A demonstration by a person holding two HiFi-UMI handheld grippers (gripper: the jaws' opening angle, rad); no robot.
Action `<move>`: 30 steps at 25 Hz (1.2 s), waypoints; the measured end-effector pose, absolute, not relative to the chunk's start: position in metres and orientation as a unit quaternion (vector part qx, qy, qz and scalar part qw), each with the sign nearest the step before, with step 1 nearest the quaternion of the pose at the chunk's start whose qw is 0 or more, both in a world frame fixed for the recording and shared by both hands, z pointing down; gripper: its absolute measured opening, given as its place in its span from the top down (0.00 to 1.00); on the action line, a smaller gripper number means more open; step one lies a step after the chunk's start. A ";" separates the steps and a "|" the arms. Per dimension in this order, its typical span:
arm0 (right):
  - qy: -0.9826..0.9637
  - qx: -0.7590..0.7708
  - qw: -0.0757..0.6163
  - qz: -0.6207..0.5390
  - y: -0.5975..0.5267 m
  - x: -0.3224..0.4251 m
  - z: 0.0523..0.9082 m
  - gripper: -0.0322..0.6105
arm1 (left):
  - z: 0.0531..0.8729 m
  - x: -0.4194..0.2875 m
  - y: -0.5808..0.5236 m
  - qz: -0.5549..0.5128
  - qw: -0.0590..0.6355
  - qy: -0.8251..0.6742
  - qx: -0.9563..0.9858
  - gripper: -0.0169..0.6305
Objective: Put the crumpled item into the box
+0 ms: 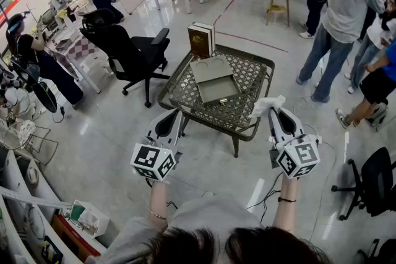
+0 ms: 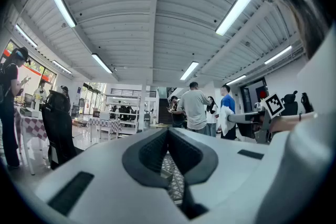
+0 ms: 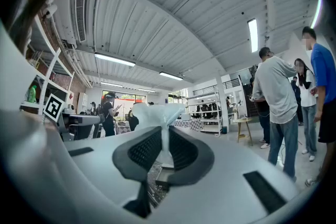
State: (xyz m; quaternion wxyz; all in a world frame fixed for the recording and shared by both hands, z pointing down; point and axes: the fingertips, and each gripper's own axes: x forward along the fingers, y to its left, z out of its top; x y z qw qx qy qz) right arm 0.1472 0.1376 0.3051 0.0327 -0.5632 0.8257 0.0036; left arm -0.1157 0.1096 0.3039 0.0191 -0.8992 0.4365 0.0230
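Left gripper: jaws pressed together, nothing between them, held at the table's near-left edge. Box sits open mid-table. Right gripper pinches the crumpled item, a white wad, near-right of the box. Looks light, soft, squashy. Pinch at its narrow waist should hold.

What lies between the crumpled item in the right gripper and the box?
Head view: only bare lattice tabletop separates the crumpled item from the box.
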 end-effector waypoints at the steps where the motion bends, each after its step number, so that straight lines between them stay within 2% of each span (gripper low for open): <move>1: 0.826 -0.563 0.033 0.003 0.139 0.148 0.305 0.86 | 0.306 -0.115 0.111 0.025 0.015 0.438 -0.899 0.95; 18: 0.837 -0.547 0.030 -0.002 0.148 0.154 0.314 0.86 | 0.323 -0.105 0.135 -0.002 0.006 0.445 -0.895 0.95; 30: 0.848 -0.529 0.019 -0.017 0.125 0.132 0.329 0.86 | 0.337 -0.116 0.120 -0.009 -0.020 0.451 -0.892 0.95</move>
